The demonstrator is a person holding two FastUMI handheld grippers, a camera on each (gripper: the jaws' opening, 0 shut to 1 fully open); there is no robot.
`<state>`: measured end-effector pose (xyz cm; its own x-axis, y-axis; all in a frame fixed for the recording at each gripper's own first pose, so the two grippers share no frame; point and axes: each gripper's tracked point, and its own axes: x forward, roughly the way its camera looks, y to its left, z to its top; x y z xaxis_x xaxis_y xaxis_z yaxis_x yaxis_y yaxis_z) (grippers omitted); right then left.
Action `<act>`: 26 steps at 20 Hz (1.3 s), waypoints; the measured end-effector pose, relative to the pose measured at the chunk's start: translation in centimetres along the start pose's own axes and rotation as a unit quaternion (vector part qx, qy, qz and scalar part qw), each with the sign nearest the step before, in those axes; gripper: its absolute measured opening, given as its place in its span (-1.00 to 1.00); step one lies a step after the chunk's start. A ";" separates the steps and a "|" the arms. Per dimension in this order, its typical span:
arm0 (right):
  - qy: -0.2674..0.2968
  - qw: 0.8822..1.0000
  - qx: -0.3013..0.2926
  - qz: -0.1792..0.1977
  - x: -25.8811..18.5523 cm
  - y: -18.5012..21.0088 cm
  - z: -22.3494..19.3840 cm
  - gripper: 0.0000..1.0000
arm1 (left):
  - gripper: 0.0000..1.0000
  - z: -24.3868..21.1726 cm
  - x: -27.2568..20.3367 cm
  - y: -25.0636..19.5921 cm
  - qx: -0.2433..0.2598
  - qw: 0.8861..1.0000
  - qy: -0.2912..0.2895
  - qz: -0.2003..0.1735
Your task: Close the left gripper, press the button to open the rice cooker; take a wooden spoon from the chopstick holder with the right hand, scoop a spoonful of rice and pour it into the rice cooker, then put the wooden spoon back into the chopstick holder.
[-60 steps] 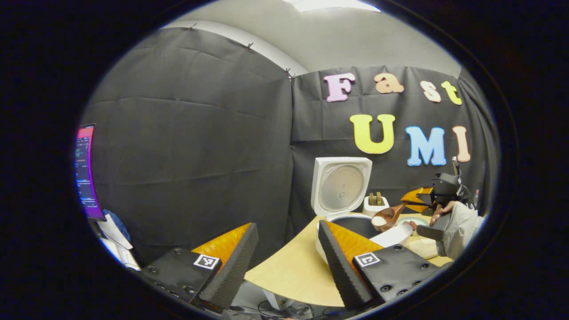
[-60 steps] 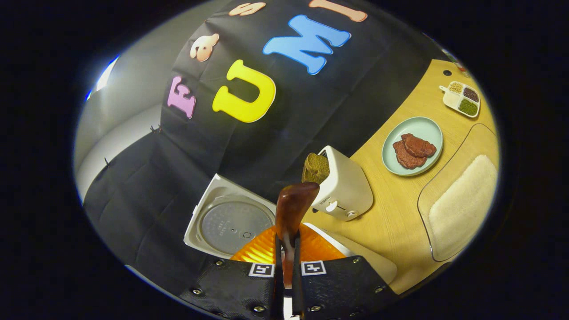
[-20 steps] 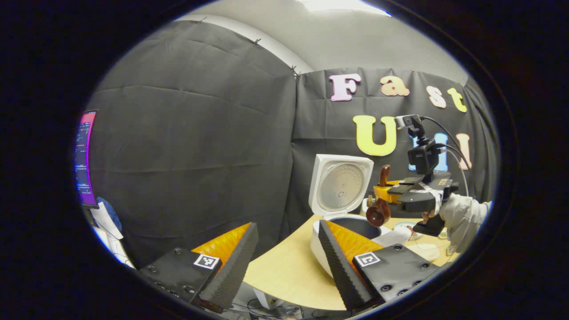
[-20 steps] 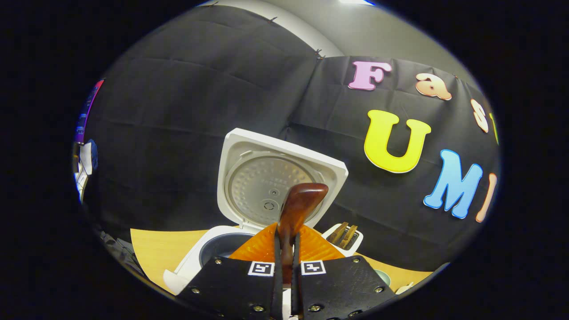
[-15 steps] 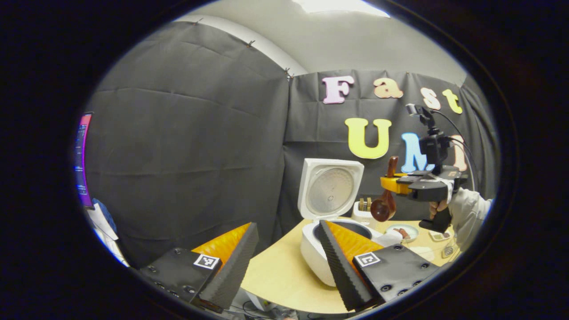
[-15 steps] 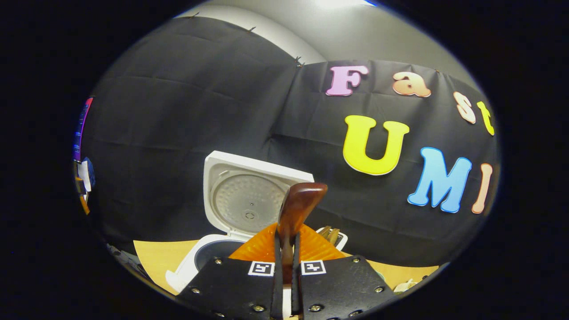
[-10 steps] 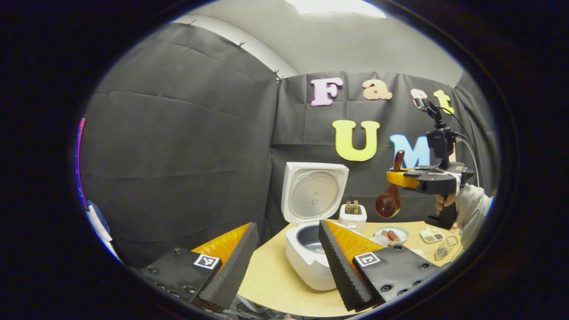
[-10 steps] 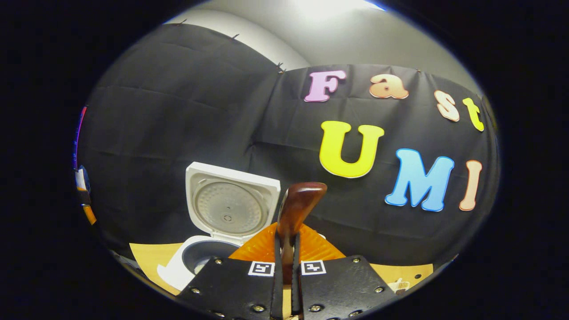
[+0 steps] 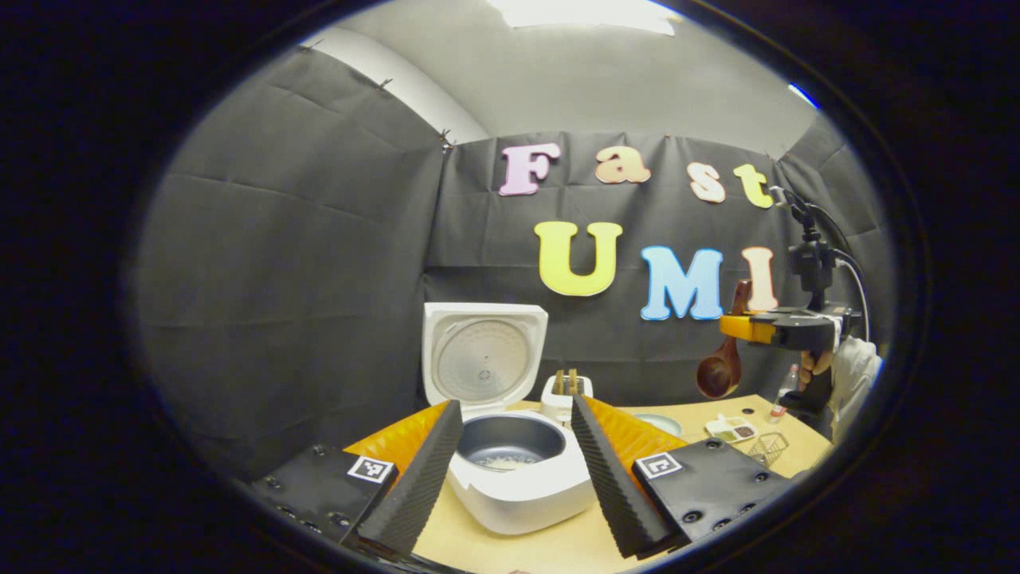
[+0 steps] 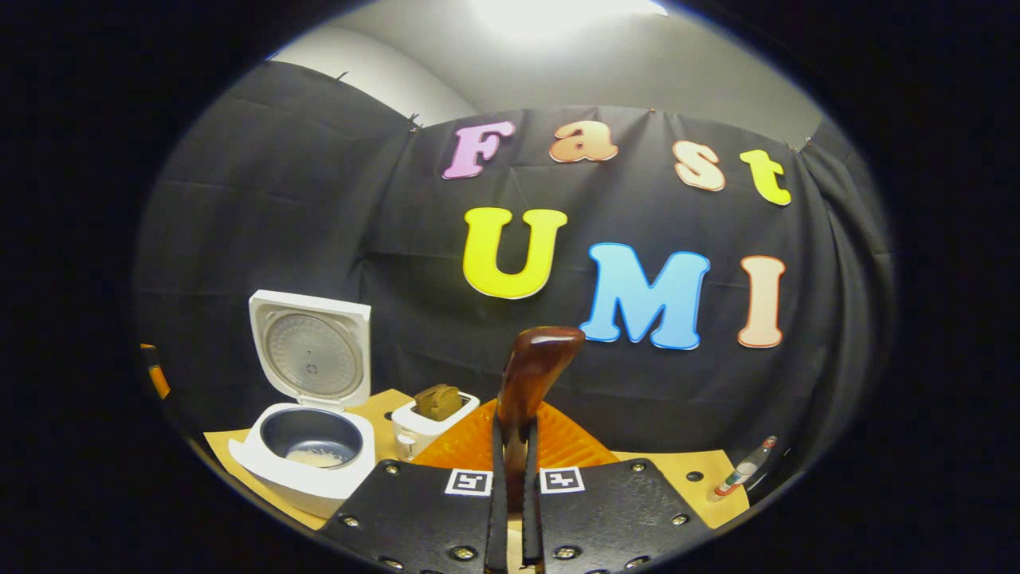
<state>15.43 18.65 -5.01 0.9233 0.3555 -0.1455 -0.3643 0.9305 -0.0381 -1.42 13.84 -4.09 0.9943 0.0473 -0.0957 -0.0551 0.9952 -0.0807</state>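
the white square rice cooker (image 9: 518, 470) stands on the pale wooden bench (image 9: 558, 550) with its lid (image 9: 482, 359) swung up and back, upright. its dark grey inner pot (image 9: 510, 440) holds a small patch of white rice (image 9: 504, 461) on the bottom; in the right gripper view the same pot (image 10: 311, 438) shows the rice (image 10: 315, 458) as a thin layer, far from full.

the left tool (image 9: 510, 458) is released, its two fingers spread wide on either side of the cooker as seen from its own camera, touching nothing.

the right tool (image 10: 515, 486) is clenched on the handle of the glossy dark brown wooden spoon (image 10: 532, 375), both fingers pressing the handle between them. in the left gripper view that tool (image 9: 745, 328) is held up in the air at the right, well apart from the cooker, with the spoon (image 9: 721, 363) hanging bowl-down below it. whether any rice is left in the bowl cannot be told.

just behind the cooker stands a small white toaster (image 9: 566, 396) with brown slices (image 9: 566, 381) poking out of its slots. further right on the bench lie a pale green plate (image 9: 658, 422), a white divided dish (image 9: 735, 429) with dark and green fillings, and a small wire basket (image 9: 766, 448).
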 end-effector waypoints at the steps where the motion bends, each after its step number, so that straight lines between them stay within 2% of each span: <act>1: 0.004 1.000 0.004 -0.012 -0.5 -1.4 -0.5 -0.85 | 0.97 0.2 0.3 -1.0 0.000 1.000 0.000 -0.007; 2: 0.008 1.000 0.008 -0.022 -1.0 -2.8 -1.1 -0.85 | 0.89 0.3 0.5 -1.8 0.001 1.000 -0.001 -0.014; 3: 0.012 0.999 0.012 -0.032 -1.5 -4.1 -1.7 -0.84 | 0.97 0.4 0.7 -2.7 0.001 1.000 -0.002 -0.019; 4: 0.017 0.999 0.015 -0.042 -2.0 -5.5 -2.3 -0.84 | 0.82 0.6 0.9 -3.6 0.002 1.000 -0.003 -0.025; 5: 0.021 0.998 0.019 -0.053 -2.5 -6.8 -2.9 -0.84 | 0.97 0.8 0.9 -4.4 0.003 1.000 -0.004 -0.031; 9: 0.039 0.995 0.040 -0.088 -4.3 -11.0 -5.9 -0.84 | 0.82 1.2 1.4 -7.1 0.012 0.999 -0.007 -0.047; 11: 0.052 0.992 0.052 -0.102 -4.8 -12.8 -7.6 -0.84 | 0.89 1.3 1.4 -8.0 0.016 0.999 -0.006 -0.050; 15: 0.080 0.985 0.085 -0.129 -5.6 -15.1 -11.4 -0.84 | 0.82 1.5 1.3 -8.9 0.025 0.999 -0.003 -0.046; 19: 0.114 0.976 0.110 -0.150 -6.2 -16.8 -15.7 -0.84 | 0.83 1.6 1.2 -9.1 0.034 0.999 -0.001 -0.034; 26: 0.165 0.957 0.172 -0.165 -6.6 -17.6 -21.5 -0.84 | 0.83 1.5 1.3 -9.2 0.042 0.999 0.005 -0.019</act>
<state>13.15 -1.95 -24.67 0.8718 0.0435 -0.4879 0.0536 0.9816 0.1833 0.50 4.91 -2.02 0.9945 0.0096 -0.1045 -0.0098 1.0000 -0.0014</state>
